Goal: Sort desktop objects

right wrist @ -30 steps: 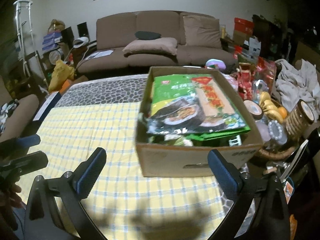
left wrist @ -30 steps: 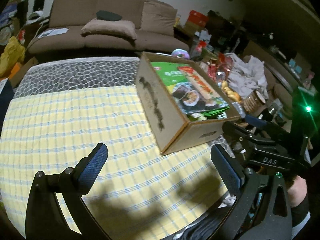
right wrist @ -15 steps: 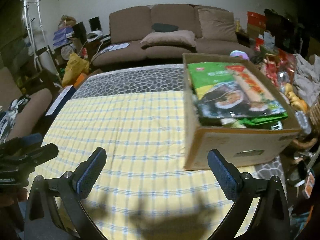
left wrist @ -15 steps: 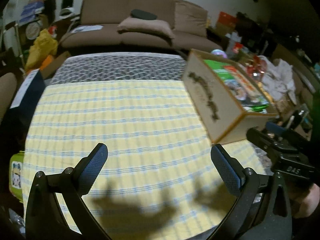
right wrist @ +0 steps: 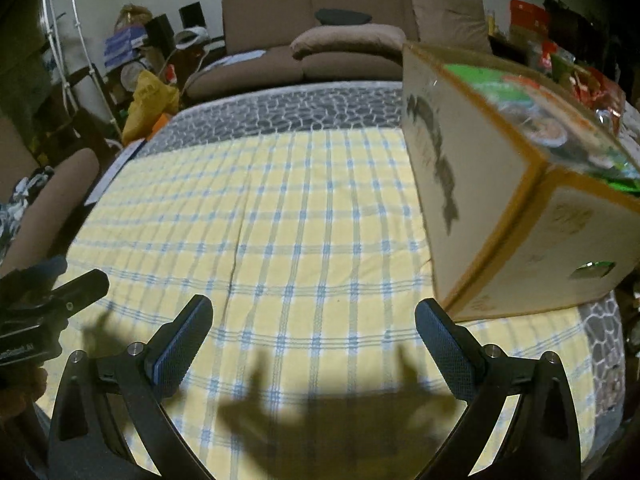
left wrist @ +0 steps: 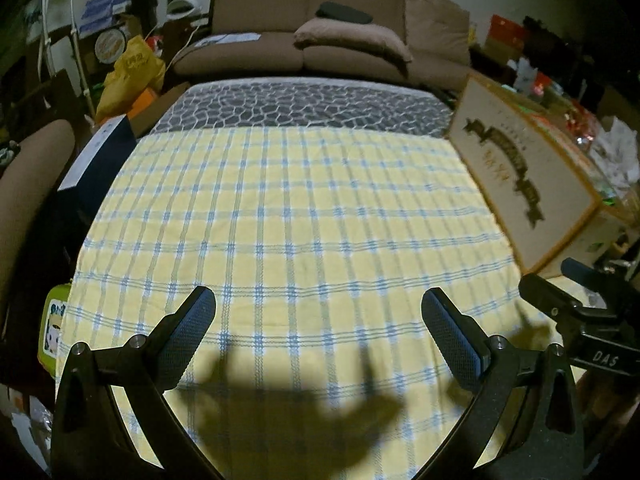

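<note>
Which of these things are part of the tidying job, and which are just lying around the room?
Part of the job:
cardboard box, open-topped
food packets in the box
left gripper, open, empty
right gripper, open, empty
checked cloth, the work surface

Just lying about:
sofa
pillow
yellow bag
blue box

Lighting is dim; the room edges fall to black. Light comes from behind the cameras, casting gripper shadows onto the cloth (left wrist: pixel 280 220) at 6 o'clock. The box (right wrist: pixel 500 200) at 3 o'clock shows motion blur. Fisheye distortion bends all edges.
</note>
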